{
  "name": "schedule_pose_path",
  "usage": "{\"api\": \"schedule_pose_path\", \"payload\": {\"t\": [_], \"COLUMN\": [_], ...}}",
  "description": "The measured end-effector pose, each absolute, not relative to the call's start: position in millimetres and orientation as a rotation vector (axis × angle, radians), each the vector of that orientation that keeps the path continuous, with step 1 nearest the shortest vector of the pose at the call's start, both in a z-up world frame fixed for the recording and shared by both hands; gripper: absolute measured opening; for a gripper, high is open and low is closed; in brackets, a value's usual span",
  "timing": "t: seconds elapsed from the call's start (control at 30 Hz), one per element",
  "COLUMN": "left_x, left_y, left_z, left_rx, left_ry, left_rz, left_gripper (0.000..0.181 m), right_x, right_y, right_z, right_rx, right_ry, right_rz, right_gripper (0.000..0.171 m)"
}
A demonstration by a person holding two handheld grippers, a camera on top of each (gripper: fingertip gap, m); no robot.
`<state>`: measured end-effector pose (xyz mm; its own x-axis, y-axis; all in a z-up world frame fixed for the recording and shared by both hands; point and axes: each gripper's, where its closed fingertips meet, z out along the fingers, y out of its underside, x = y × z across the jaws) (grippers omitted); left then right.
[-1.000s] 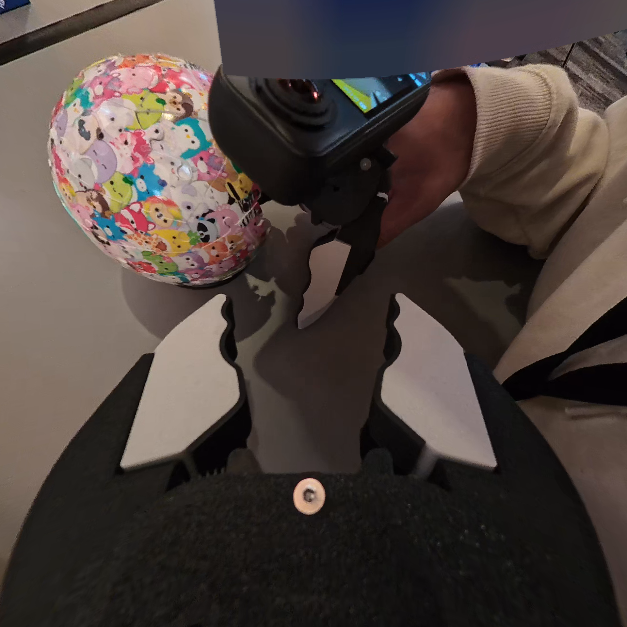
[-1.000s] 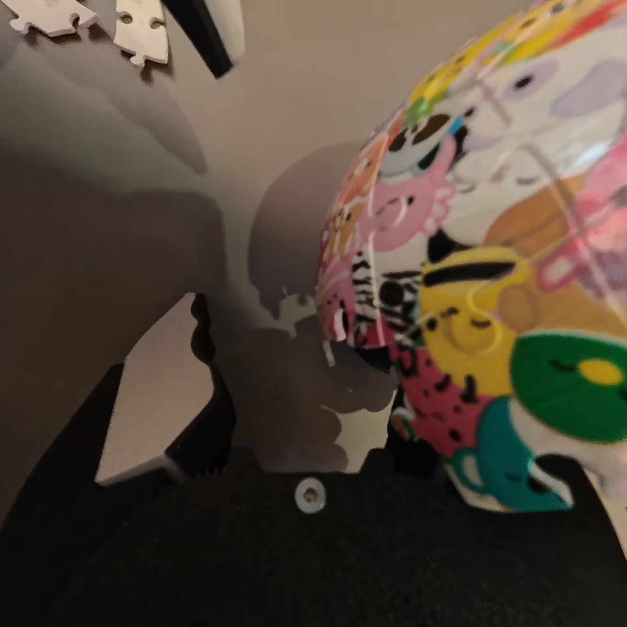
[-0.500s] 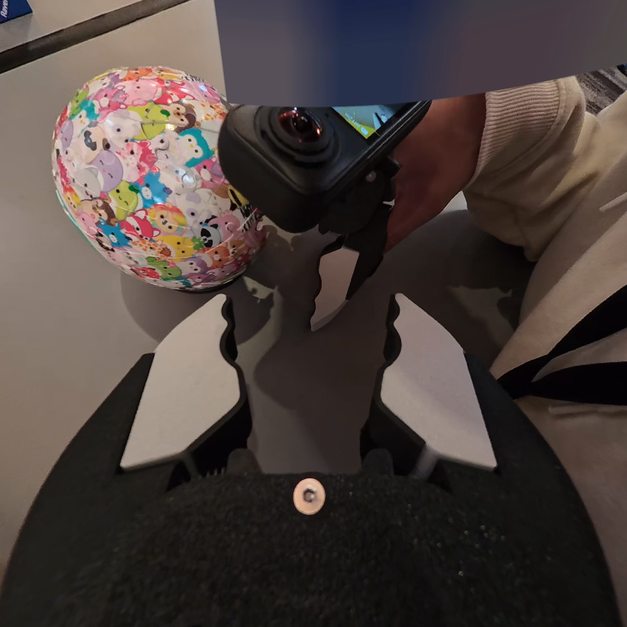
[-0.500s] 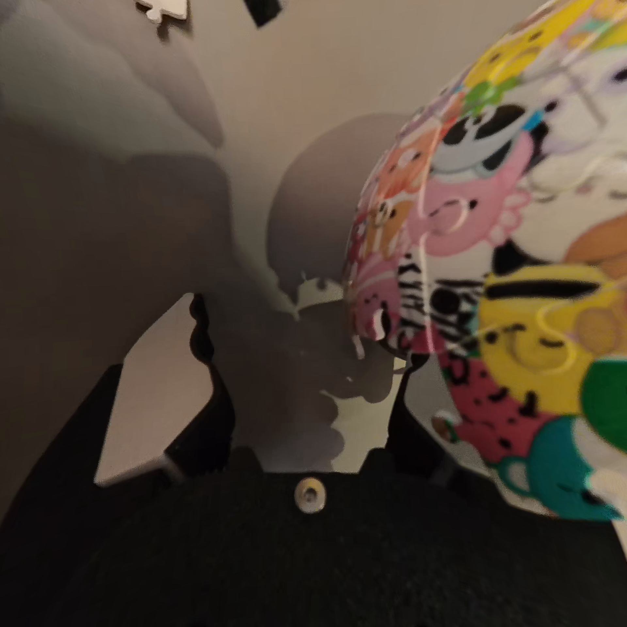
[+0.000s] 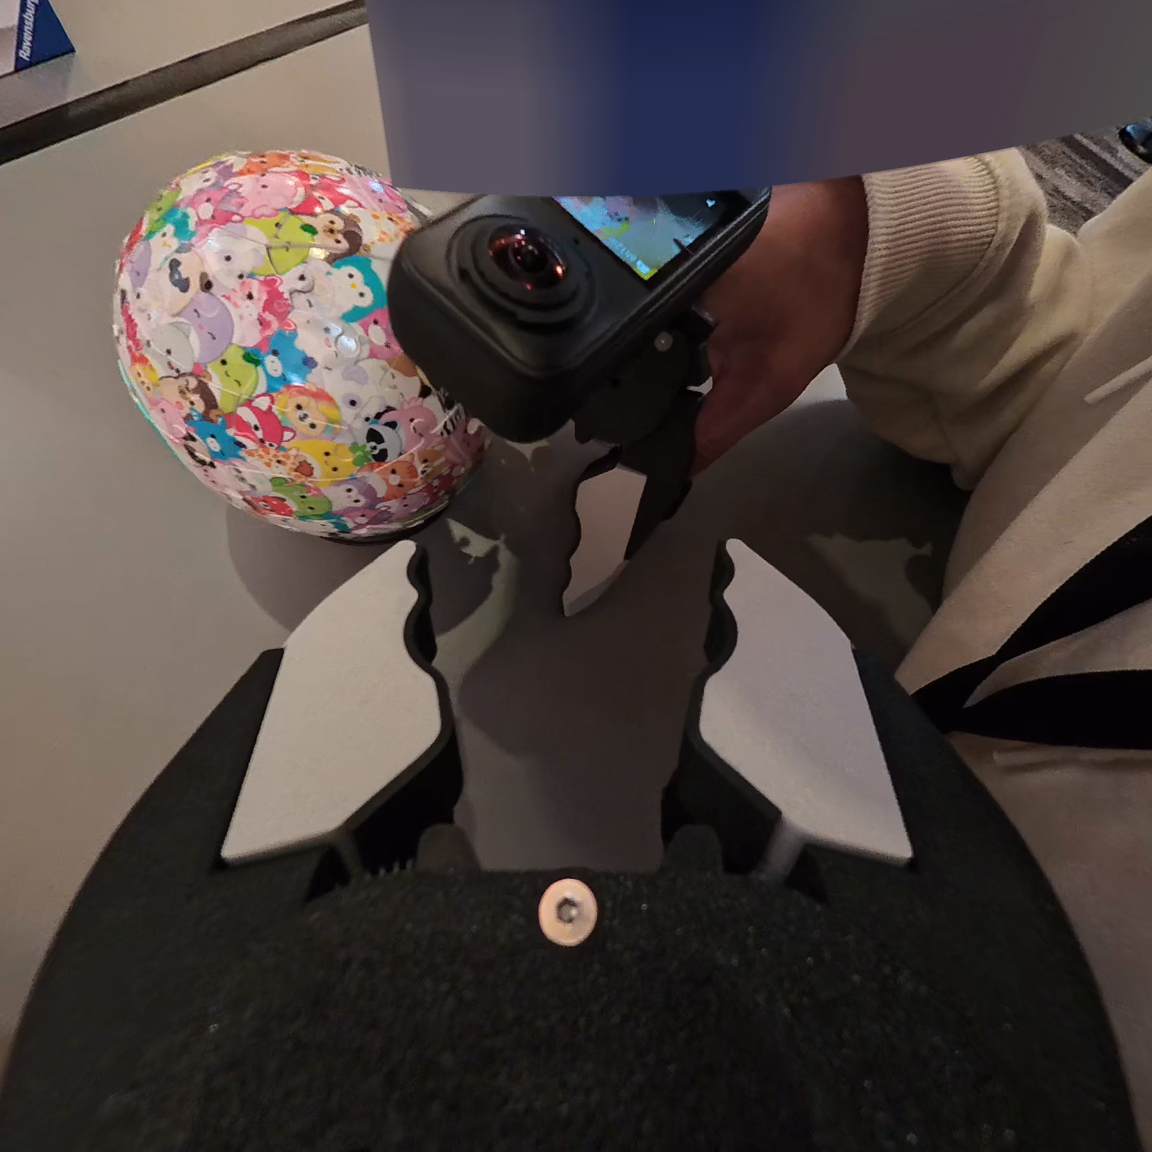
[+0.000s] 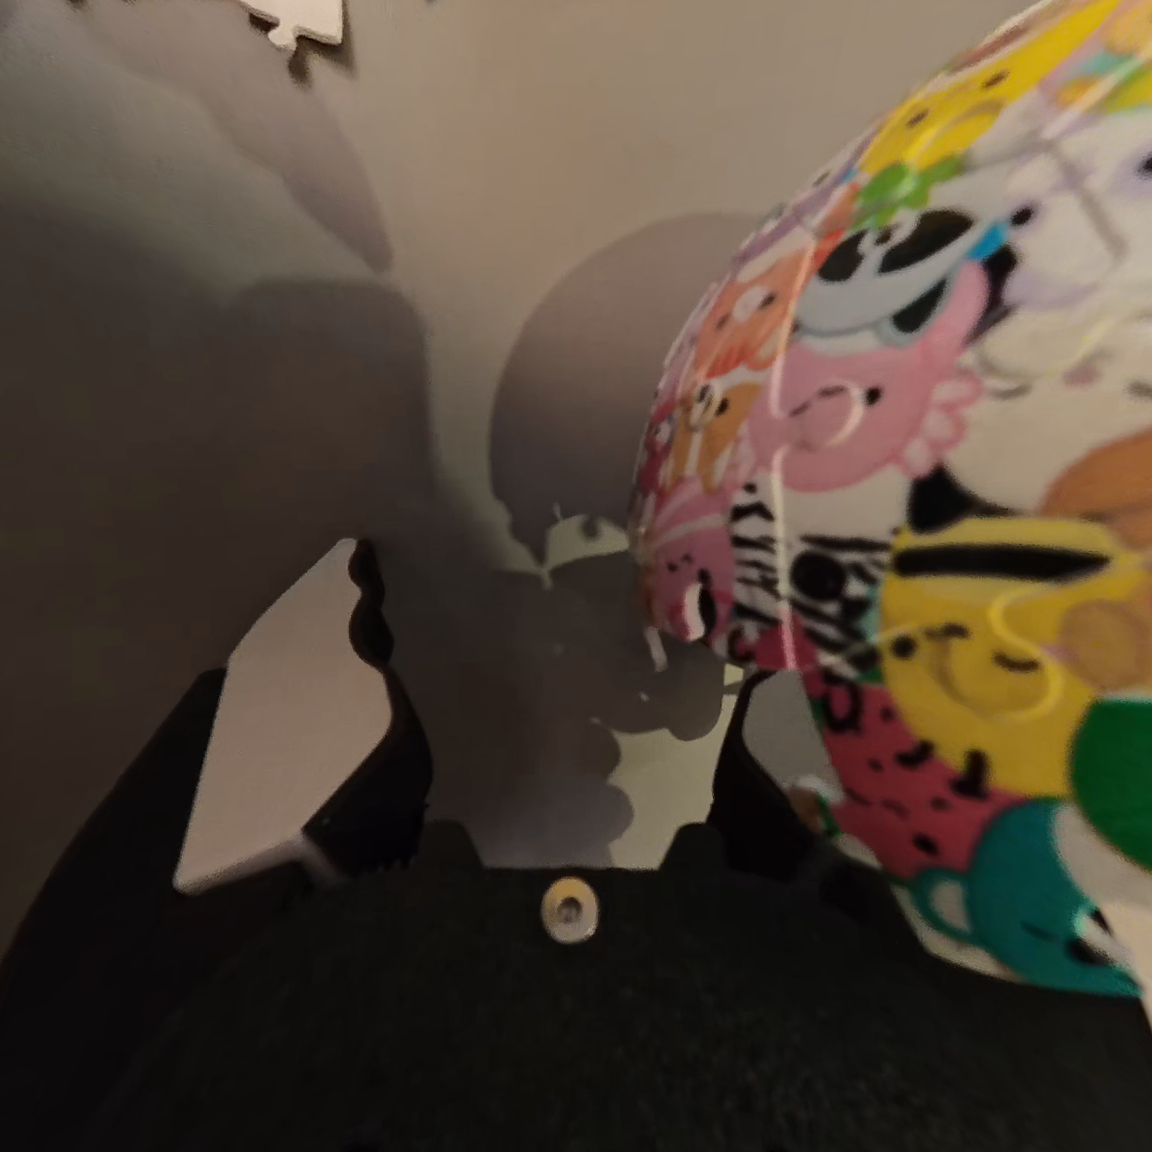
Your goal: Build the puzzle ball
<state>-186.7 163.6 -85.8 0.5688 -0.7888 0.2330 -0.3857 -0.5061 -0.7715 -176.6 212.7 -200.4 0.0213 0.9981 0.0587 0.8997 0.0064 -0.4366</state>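
Note:
The puzzle ball (image 5: 280, 349), covered in colourful cartoon animals, stands on the grey table (image 5: 93, 561) on a small dark base. My left gripper (image 5: 567, 548) is open and empty, a short way in front of the ball and to its right. My right gripper (image 5: 598, 548) shows in the left wrist view just right of the ball's lower side, its fingers pointing down at the table. In the right wrist view the right gripper (image 6: 555, 611) is open and empty. The ball (image 6: 935, 499) fills the right of that view and hides part of the right finger.
A loose white puzzle piece (image 6: 299, 19) lies on the table at the top edge of the right wrist view. A person's hand (image 5: 767, 349) and cream sleeve (image 5: 935, 299) hold the right gripper. A blue box corner (image 5: 31, 37) is at the far left. The grippers' ends are close to 12 centimetres from one another.
My right gripper has shifted a little beside the ball, and the loose pieces have slid towards the top of its view. My left gripper has stayed open, with the ball slightly farther off.

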Motion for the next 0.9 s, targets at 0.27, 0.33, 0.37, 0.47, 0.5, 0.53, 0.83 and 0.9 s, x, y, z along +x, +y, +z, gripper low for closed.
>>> {"api": "schedule_pose_path", "payload": {"t": [0.27,0.33,0.37,0.47,0.5,0.53,0.83,0.9], "left_x": [-185.1,-185.1,-185.2,-186.2,-186.2,-186.1,-188.3,-188.5], "left_y": [162.2,161.7,161.6,161.6,161.6,161.5,161.9,161.8], "left_z": [-84.4,-83.6,-83.4,-83.9,-84.0,-83.8,-82.7,-82.1], "left_rx": [-2.114,-2.111,-2.111,-2.113,-2.113,-2.113,-2.108,-2.106], "left_ry": [0.931,0.931,0.930,0.928,0.926,0.924,0.917,0.913], "left_rz": [-0.775,-0.774,-0.774,-0.770,-0.773,-0.776,-0.781,-0.786], "left_gripper": [0.085,0.085,0.085,0.085,0.085,0.085,0.085,0.085], "right_x": [-173.2,-173.5,-174.3,-174.7,-173.3,-172.3,-171.7,-173.2], "right_y": [205.1,203.3,201.4,207.1,211.4,214.0,207.9,207.3], "right_z": [-197.8,-197.0,-195.7,-193.4,-193.8,-194.4,-198.6,-196.3], "right_rx": [-1.947,-1.949,-1.945,-1.944,-1.945,-1.949,-1.982,-1.960], "right_ry": [-1.953,-1.948,-1.948,-1.900,-1.888,-1.880,-1.904,-1.901], "right_rz": [0.371,0.375,0.391,0.374,0.345,0.330,0.357,0.354], "right_gripper": [0.111,0.110,0.106,0.106,0.105,0.105,0.105,0.103]}}
